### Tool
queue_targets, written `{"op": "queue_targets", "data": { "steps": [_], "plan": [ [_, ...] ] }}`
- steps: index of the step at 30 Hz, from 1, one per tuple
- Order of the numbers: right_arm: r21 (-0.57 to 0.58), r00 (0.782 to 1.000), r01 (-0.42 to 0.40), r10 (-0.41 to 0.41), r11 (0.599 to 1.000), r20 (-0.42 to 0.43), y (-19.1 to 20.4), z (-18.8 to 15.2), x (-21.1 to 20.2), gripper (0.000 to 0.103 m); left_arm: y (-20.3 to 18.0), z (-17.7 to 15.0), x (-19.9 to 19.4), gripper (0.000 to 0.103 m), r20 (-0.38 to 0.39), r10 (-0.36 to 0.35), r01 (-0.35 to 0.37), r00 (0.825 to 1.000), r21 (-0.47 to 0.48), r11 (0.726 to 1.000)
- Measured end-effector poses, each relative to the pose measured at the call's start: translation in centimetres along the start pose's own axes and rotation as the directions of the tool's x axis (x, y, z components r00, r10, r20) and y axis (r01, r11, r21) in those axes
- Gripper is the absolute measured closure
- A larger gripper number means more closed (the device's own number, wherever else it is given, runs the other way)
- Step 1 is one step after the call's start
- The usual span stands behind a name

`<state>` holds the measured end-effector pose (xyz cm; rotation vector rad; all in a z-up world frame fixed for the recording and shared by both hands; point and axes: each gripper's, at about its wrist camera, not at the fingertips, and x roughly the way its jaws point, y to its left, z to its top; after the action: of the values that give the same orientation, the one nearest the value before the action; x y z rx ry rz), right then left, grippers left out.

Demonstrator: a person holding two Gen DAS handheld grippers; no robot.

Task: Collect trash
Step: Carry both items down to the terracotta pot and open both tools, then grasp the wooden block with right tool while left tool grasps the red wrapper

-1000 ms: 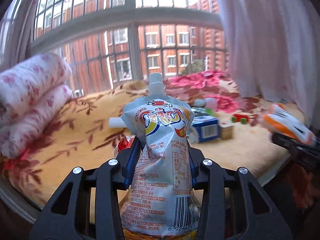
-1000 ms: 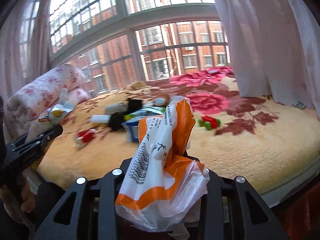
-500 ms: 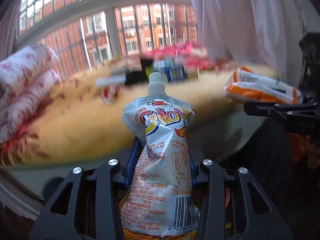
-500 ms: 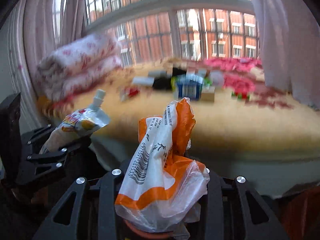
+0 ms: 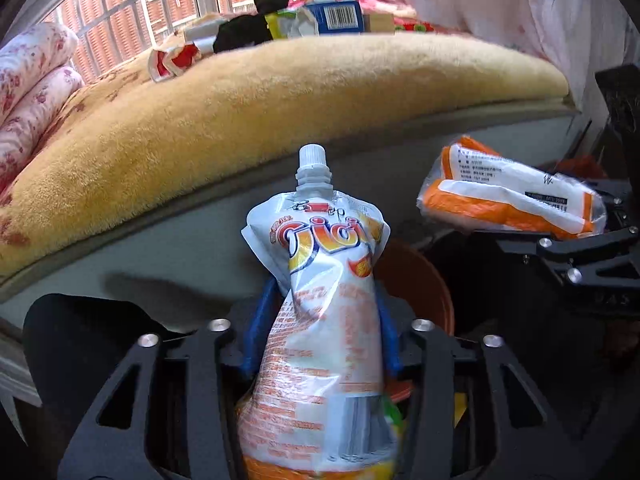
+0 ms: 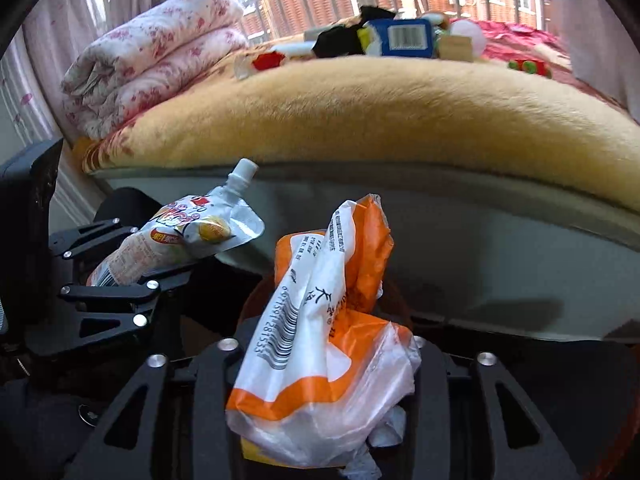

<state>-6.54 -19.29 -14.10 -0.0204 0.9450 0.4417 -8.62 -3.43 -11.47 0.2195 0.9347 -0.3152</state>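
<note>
My left gripper (image 5: 320,316) is shut on a silver spouted drink pouch (image 5: 328,304) with orange print, held upright; it also shows in the right wrist view (image 6: 176,240). My right gripper (image 6: 324,344) is shut on a crumpled orange-and-white plastic wrapper (image 6: 320,344), also seen in the left wrist view (image 5: 508,200). Both sit below the bed's edge, over an orange-brown bin (image 5: 416,280), partly hidden behind the pouch, its rim dimly visible in the right wrist view (image 6: 256,300).
A bed with a tan floral blanket (image 5: 248,92) rises ahead. On it lie a red-white wrapper (image 5: 168,60), a black item (image 5: 240,32), a blue barcode box (image 5: 340,16) and a small green-red toy (image 6: 528,66). Folded pink quilts (image 6: 152,56) lie left. A curtain (image 5: 520,12) hangs right.
Both grippers have dropped from above the bed to below its edge, each still holding its item. The bin has come into view beneath them.
</note>
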Motion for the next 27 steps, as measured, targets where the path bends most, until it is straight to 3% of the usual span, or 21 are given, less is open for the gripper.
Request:
{"op": "queue_targets", "data": {
  "steps": [1, 2, 11, 19, 24, 27],
  "plan": [
    [-0.020, 1.000, 0.011, -0.011, 1.000, -0.005, 0.3, 0.0, 0.3, 0.031, 0.1, -0.1, 0.2, 0.024, -0.007, 0.009, -0.009, 1.000, -0.003, 1.000],
    [-0.034, 1.000, 0.022, -0.022, 0.999, 0.000, 0.4, 0.0, 0.5, 0.026, 0.3, -0.3, 0.4, 0.023, -0.009, 0.001, -0.001, 1.000, -0.011, 1.000],
    [-0.071, 0.996, 0.089, -0.088, 0.994, 0.024, -0.3, 0.4, 0.0, 0.026, 0.9, -0.1, -0.5, 0.023, 0.014, 0.005, -0.005, 1.000, -0.020, 1.000],
    [-0.041, 0.986, 0.091, -0.085, 0.995, 0.142, -1.9, 3.6, -4.1, 0.026, 2.4, 2.5, -3.8, 0.021, 0.135, 0.053, -0.048, 0.989, -0.037, 0.998],
    [-0.015, 0.947, 0.170, -0.159, 0.985, 0.279, -4.0, 8.6, -6.5, 0.026, 4.2, 4.6, -5.6, 0.017, 0.216, 0.095, -0.075, 0.972, -0.101, 0.992],
    [0.042, 0.918, 0.226, -0.227, 0.973, 0.326, -6.0, 12.6, -5.7, 0.028, 5.4, 5.3, -6.2, 0.017, 0.242, 0.113, -0.076, 0.964, -0.158, 0.985]
  ]
}}
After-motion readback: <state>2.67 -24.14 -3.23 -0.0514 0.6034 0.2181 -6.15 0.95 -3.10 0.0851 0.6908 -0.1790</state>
